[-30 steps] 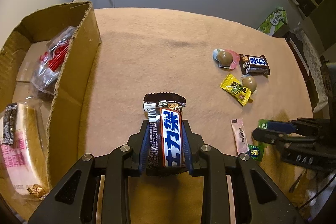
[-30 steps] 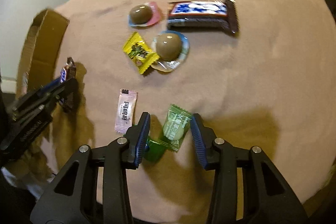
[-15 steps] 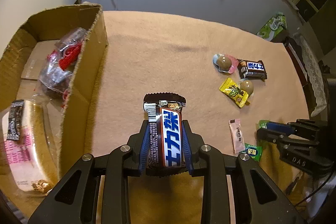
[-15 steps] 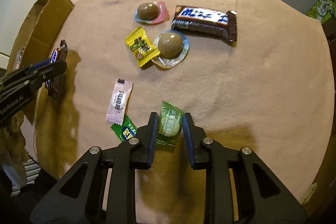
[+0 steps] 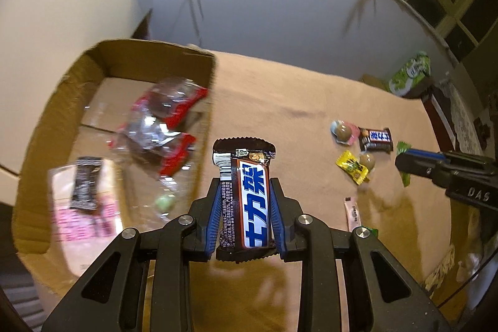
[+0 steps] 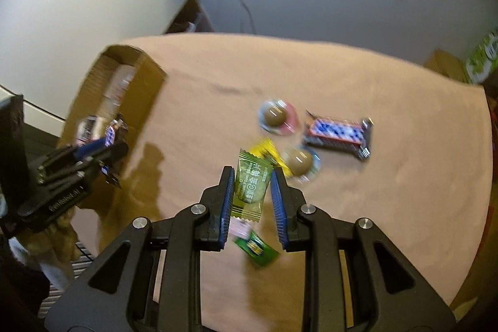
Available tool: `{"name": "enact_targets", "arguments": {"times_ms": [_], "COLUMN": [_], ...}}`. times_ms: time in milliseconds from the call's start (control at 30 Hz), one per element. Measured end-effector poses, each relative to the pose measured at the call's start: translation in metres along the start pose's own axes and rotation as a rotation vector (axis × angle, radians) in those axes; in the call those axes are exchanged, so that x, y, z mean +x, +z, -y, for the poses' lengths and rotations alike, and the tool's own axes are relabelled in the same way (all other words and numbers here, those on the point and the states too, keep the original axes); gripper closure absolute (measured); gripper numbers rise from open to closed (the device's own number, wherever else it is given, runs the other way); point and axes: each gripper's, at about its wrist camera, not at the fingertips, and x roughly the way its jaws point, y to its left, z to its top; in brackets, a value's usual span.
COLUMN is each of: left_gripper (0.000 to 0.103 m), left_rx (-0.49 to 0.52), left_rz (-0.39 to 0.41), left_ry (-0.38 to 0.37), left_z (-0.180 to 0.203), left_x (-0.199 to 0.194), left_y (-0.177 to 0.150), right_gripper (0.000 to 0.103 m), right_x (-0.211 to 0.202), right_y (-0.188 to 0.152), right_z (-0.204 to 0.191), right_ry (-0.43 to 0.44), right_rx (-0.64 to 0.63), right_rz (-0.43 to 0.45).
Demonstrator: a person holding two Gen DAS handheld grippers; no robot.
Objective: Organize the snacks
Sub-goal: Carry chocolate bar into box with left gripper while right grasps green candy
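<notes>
The left gripper (image 5: 246, 201) pinches a brown chocolate bar with a blue-and-white label (image 5: 246, 195) upright between its blue-padded fingers (image 5: 214, 217), held above the tan-covered table (image 5: 280, 95) just beside the open brown cardboard box (image 5: 102, 52). Inside the box, at 9 o'clock from the bar, lie a clear red-edged plastic packet (image 5: 162, 117) and a pink-printed wrapped snack (image 5: 84, 207).

The right gripper (image 6: 252, 192) pinches a light green plum-slice candy packet (image 6: 252, 185) between its fingers (image 6: 278, 207), lifted off the table. Under it lie a dark green candy wrapper (image 6: 258, 248) and a pale pink sachet (image 6: 238, 227). At 1 o'clock from the packet sit a yellow candy wrapper (image 6: 264, 147), two round brown sweets in clear cups (image 6: 275, 117), and a second brown chocolate bar with a blue label (image 6: 337, 134), close together.
</notes>
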Motion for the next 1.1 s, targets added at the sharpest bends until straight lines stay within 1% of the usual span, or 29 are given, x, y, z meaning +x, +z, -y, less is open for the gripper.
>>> {"name": "enact_targets", "arguments": {"times_ms": [100, 200, 300, 500, 733, 933, 1100], "left_gripper": [0.076, 0.076, 0.076, 0.076, 0.076, 0.076, 0.076], "left_rx": [-0.029, -0.051, -0.081, -0.134, -0.173, -0.189, -0.188], "left_rz": [0.019, 0.036, 0.046, 0.066, 0.072, 0.077, 0.085], "left_ry": [0.014, 0.031, 0.046, 0.085, 0.123, 0.136, 0.141], "left_z": [-0.014, -0.024, -0.035, -0.06, -0.085, -0.103, -0.112], "left_x": [-0.01, -0.018, -0.024, -0.036, -0.042, -0.043, -0.041], "left_y": [-0.001, -0.003, -0.004, -0.009, -0.011, -0.002, 0.011], "right_gripper": [0.078, 0.078, 0.078, 0.078, 0.078, 0.078, 0.078], "right_x": [-0.005, -0.006, -0.005, 0.006, 0.02, 0.033, 0.043], "right_y": [0.009, 0.014, 0.02, 0.037, 0.055, 0.065, 0.067], "right_z": [-0.013, -0.035, -0.05, -0.086, -0.137, -0.174, -0.194], "right_ry": [0.018, 0.041, 0.047, 0.071, 0.093, 0.108, 0.124], "right_rx": [-0.037, -0.072, -0.105, -0.189, -0.307, -0.38, -0.411], "right_rz": [0.018, 0.03, 0.034, 0.031, 0.021, 0.006, -0.007]}}
